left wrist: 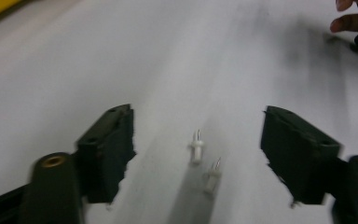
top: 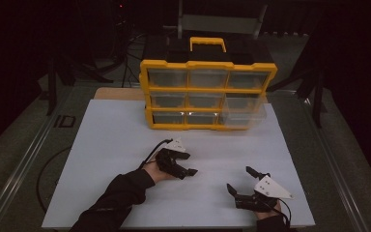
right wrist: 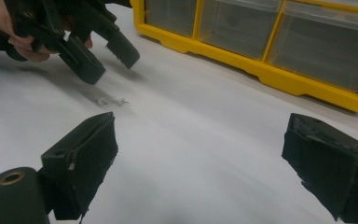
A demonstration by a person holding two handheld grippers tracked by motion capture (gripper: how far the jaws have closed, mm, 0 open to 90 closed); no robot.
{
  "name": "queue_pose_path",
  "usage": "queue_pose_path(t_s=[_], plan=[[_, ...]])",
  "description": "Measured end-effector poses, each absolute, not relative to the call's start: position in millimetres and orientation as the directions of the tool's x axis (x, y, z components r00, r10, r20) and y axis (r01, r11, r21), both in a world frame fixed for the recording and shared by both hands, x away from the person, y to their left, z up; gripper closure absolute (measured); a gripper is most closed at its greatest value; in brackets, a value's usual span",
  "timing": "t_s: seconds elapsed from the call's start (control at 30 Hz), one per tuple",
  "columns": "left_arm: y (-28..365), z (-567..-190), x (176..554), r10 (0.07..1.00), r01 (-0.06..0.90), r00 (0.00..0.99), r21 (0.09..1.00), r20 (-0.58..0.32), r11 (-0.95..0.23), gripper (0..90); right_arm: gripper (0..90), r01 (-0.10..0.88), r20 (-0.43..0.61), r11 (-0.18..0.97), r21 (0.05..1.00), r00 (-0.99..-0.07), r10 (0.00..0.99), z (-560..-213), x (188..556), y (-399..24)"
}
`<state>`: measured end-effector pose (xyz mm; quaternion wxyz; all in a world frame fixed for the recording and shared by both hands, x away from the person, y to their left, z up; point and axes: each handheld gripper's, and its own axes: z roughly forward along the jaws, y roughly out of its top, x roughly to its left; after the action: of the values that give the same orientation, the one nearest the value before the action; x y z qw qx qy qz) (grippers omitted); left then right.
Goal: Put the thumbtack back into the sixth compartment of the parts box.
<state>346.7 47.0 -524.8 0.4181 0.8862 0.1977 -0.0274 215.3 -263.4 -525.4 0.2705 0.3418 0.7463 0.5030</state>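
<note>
At the lower right of the high view, the right gripper (top: 245, 180) is resting on the white board (top: 106, 140) with its jaws standing wide and nothing between them. Left of centre, the left gripper (top: 189, 163) is hovering low, jaws partly apart and gripping nothing; in the left gripper view two small white pins (left wrist: 204, 160) are lying loose on the board between the jaws, untouched. Beyond, at upper centre, a yellow drawer cabinet (top: 206, 94) is standing on the board's far edge.

- Yellow drawer organizer (top: 207, 94) that I saw upright at the table's far edge
- White tabletop (top: 116, 140)
- One clear drawer (top: 244, 112) protruding
</note>
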Motion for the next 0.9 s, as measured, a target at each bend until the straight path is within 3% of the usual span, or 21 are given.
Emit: queue_pose_path(t_s=[0.07,0.3,0.63,0.9], plan=[[46.6,-527.6,347.1,0.329,0.377,0.919,0.723,-0.215,-0.579,33.9,9.6,0.238,-0.061,0.264,0.935,-0.624,0.779,-525.7,215.3,-263.0],[42.3,-531.1,347.2,0.288,0.347,0.934,0.719,-0.21,-0.602,54.4,9.6,0.237,-0.06,0.262,0.935,-0.623,0.78,-525.3,215.2,-263.2],[38.6,-535.6,348.2,0.286,0.347,0.935,0.698,-0.208,-0.626,66.1,9.6,0.235,-0.062,0.263,0.936,-0.625,0.778,-525.2,215.2,-263.4],[36.1,-537.1,348.0,0.274,0.34,0.939,0.693,-0.209,-0.636,81.5,9.6,0.234,-0.063,0.264,0.936,-0.625,0.778,-525.1,215.2,-263.3]])
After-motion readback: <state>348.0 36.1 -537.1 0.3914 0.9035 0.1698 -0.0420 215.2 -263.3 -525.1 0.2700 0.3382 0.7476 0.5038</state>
